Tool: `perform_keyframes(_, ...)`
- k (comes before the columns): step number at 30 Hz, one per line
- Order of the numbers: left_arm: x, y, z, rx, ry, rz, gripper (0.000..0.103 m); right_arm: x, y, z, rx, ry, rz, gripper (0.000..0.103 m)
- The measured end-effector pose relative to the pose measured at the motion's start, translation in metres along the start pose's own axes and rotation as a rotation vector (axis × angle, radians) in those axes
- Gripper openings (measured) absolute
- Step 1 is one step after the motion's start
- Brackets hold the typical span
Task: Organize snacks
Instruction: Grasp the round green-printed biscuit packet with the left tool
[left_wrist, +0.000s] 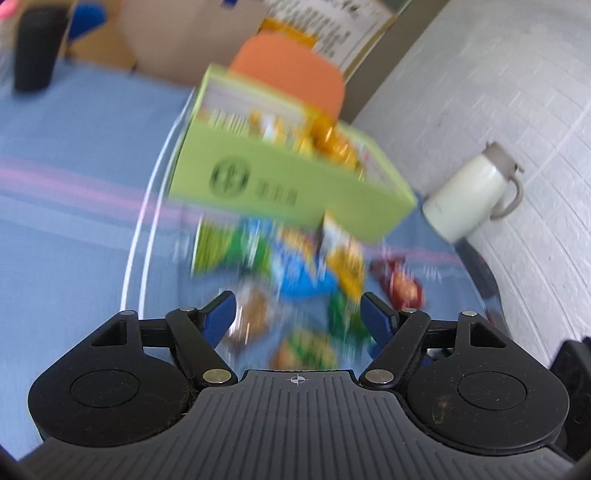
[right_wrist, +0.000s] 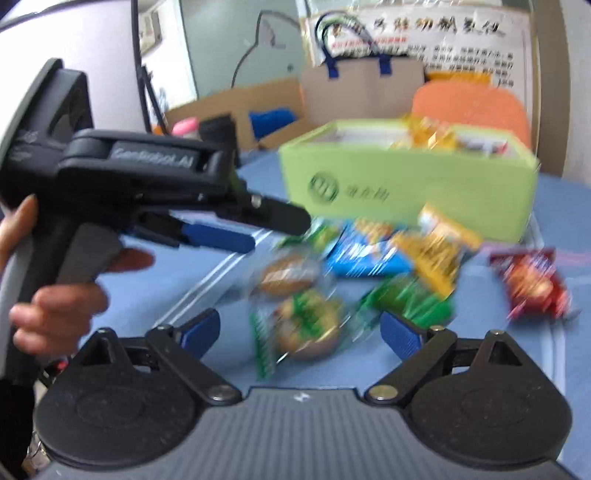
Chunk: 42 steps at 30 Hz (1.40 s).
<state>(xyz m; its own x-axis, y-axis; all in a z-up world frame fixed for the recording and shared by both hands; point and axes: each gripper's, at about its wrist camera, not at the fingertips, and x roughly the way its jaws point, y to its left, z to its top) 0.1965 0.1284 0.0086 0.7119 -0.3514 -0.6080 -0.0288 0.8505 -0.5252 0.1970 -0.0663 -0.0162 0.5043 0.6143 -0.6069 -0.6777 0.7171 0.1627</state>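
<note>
While both views smear with motion, the loose snack packets (right_wrist: 354, 269) lie heaped on the blue tabletop (left_wrist: 74, 155), just in front of the green box (right_wrist: 406, 184), which already holds a few. The right gripper (right_wrist: 299, 332) hangs nearest, jaws wide and empty, a round cake packet (right_wrist: 306, 325) straight ahead between them. The left gripper (left_wrist: 297, 314), also wide and empty, faces the same heap. I judge the right better placed.

The left gripper (left_wrist: 298, 314) has its blue fingers (left_wrist: 221, 314) spread wide with nothing between them. The right gripper (right_wrist: 300, 332) is spread wide too and holds nothing. The left hand (right_wrist: 55, 295) wraps the left gripper's handle.
</note>
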Motion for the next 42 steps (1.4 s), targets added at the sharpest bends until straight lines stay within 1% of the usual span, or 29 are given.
perform_keyframes(2, 0.001, 0.007, -0.011, -0.022, 0.036, -0.017, 0.054, 0.007, 0.006, -0.003, -0.014, 0.026, -0.043, 0.093)
perform_keyframes(4, 0.003, 0.007, -0.014, -0.017, 0.044, -0.014, 0.053, 0.006, 0.011, -0.006, -0.014, 0.037, -0.078, 0.093)
perform_keyframes(8, 0.005, -0.001, -0.008, 0.035, 0.055, -0.075, 0.052, -0.002, 0.005, -0.011, 0.045, 0.041, -0.022, 0.093)
perform_keyframes(10, 0.012, -0.008, -0.005, 0.076, 0.068, -0.099, 0.052, -0.001, 0.004, -0.014, 0.057, 0.049, -0.026, 0.093)
perform_keyframes(12, 0.024, -0.013, -0.003, 0.102, 0.094, -0.088, 0.053, -0.001, 0.006, -0.014, 0.056, 0.046, -0.047, 0.093)
perform_keyframes(13, 0.03, -0.016, -0.004, 0.131, 0.104, -0.076, 0.053, -0.002, 0.006, -0.014, 0.061, 0.046, -0.049, 0.093)
perform_keyframes(15, 0.042, -0.02, -0.006, 0.171, 0.137, -0.027, 0.052, -0.003, 0.004, -0.014, 0.077, 0.044, -0.039, 0.093)
perform_keyframes(16, 0.042, -0.021, -0.008, 0.176, 0.125, -0.031, 0.056, -0.004, 0.002, -0.014, 0.088, 0.039, -0.031, 0.093)
perform_keyframes(20, 0.038, -0.018, -0.018, 0.119, 0.155, -0.095, 0.058, -0.004, -0.002, -0.014, 0.114, 0.025, -0.002, 0.093)
perform_keyframes(23, 0.035, -0.022, -0.028, 0.108, 0.17, -0.124, 0.057, -0.005, 0.002, -0.017, 0.072, 0.022, -0.011, 0.093)
perform_keyframes(25, 0.032, -0.027, -0.033, 0.109, 0.159, -0.106, 0.056, -0.009, 0.001, -0.019, 0.07, 0.02, 0.001, 0.093)
perform_keyframes(27, 0.031, -0.031, -0.035, 0.105, 0.166, -0.113, 0.056, -0.012, -0.002, -0.021, 0.071, 0.023, 0.008, 0.093)
perform_keyframes(28, 0.031, -0.033, -0.036, 0.108, 0.171, -0.123, 0.056, -0.013, -0.004, -0.021, 0.07, 0.024, 0.003, 0.093)
perform_keyframes(31, 0.034, -0.031, -0.035, 0.078, 0.163, -0.11, 0.056, -0.014, -0.006, -0.019, 0.065, 0.025, -0.028, 0.093)
perform_keyframes(34, 0.035, -0.028, -0.031, 0.062, 0.154, -0.101, 0.056, -0.006, -0.006, -0.014, 0.045, 0.027, -0.058, 0.093)
perform_keyframes(36, 0.034, -0.029, -0.03, 0.071, 0.138, -0.075, 0.056, 0.001, -0.006, -0.012, 0.049, 0.032, -0.057, 0.094)
perform_keyframes(38, 0.033, -0.03, -0.031, 0.086, 0.122, -0.041, 0.051, 0.002, -0.005, -0.013, 0.044, 0.023, -0.058, 0.094)
perform_keyframes(41, 0.032, -0.031, -0.034, 0.119, 0.114, -0.026, 0.044, 0.003, -0.001, -0.015, 0.004, 0.033, -0.083, 0.093)
perform_keyframes(42, 0.032, -0.031, -0.034, 0.122, 0.115, -0.024, 0.044, 0.003, 0.001, -0.015, -0.017, 0.042, -0.101, 0.093)
